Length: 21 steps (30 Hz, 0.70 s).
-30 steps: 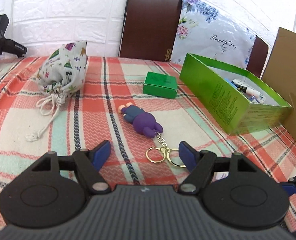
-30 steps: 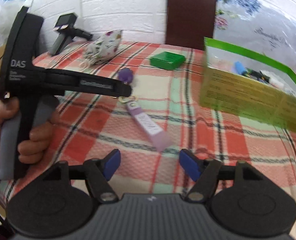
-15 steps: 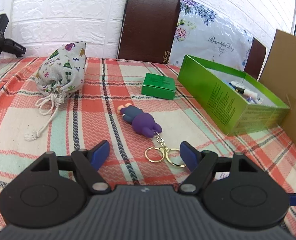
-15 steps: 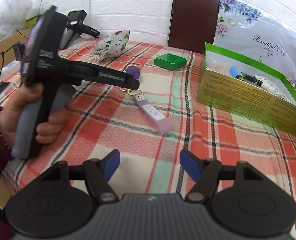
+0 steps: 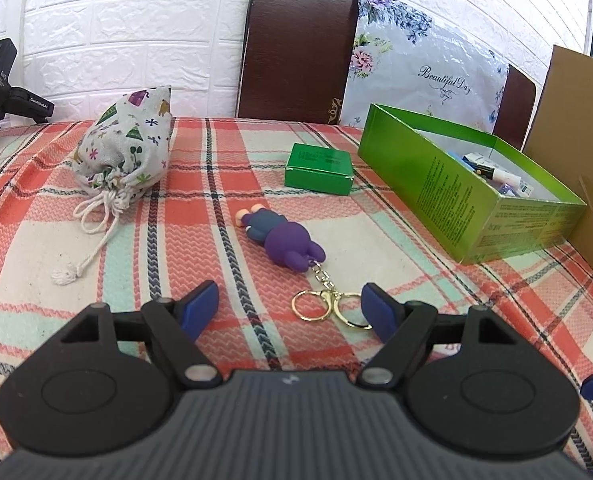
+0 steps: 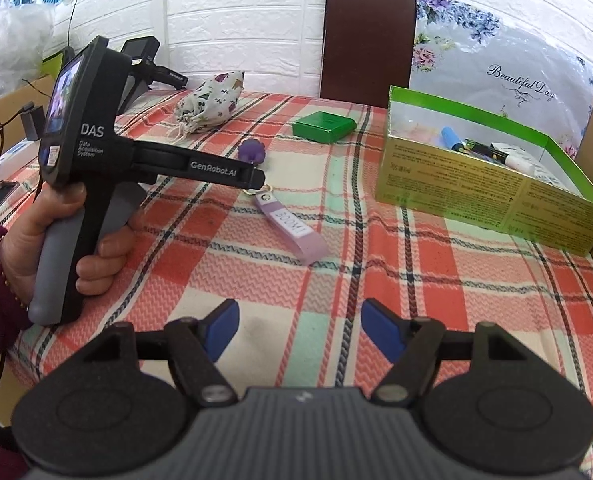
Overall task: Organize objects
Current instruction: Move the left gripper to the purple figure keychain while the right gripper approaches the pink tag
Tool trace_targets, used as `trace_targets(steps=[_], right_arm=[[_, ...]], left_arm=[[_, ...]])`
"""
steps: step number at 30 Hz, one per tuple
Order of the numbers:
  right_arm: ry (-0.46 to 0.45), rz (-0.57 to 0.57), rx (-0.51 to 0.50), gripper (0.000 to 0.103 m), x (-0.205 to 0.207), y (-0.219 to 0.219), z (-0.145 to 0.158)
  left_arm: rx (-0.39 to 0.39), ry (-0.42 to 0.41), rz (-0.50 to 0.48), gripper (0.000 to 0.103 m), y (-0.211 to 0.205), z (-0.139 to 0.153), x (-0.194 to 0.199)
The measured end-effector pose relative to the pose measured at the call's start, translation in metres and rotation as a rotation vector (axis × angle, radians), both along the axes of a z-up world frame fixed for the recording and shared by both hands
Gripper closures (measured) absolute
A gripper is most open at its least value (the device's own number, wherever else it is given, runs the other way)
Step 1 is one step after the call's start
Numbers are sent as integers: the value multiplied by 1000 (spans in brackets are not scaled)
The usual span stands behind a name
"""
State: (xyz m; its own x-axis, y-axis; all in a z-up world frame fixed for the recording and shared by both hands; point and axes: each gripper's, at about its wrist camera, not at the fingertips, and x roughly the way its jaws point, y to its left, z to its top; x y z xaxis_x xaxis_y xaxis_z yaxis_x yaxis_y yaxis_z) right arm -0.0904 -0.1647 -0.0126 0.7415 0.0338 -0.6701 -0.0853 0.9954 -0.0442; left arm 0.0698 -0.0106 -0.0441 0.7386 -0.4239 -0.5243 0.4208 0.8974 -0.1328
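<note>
The left gripper is wide apart and empty, low over the key rings. Next comes the purple toy, then the small green box and the bag. The right gripper, apart and empty too, has backed off since a second ago, so the big green box shows whole. I think the toy goes there next. The strap is partly hidden; the things in the box are hard to tell.

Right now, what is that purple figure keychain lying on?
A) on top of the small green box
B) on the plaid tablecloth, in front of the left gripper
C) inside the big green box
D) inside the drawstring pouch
B: the purple figure keychain lies flat on the plaid tablecloth, its gold rings just ahead of the open left gripper.
</note>
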Motion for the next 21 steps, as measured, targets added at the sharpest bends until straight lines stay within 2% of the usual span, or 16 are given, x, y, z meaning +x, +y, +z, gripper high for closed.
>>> trace_targets(steps=[12,18,21], right_arm=[[-34,9,11,32,-1,-1,1],[-80,98,21,31,10,3,0],[-92,147,62,30,26,2,-1]], left_arm=[[17,4,5,20,-3,1,-1],[23,79,46,20,17,10,-5],[-56,175,93,20,41,20,-6]])
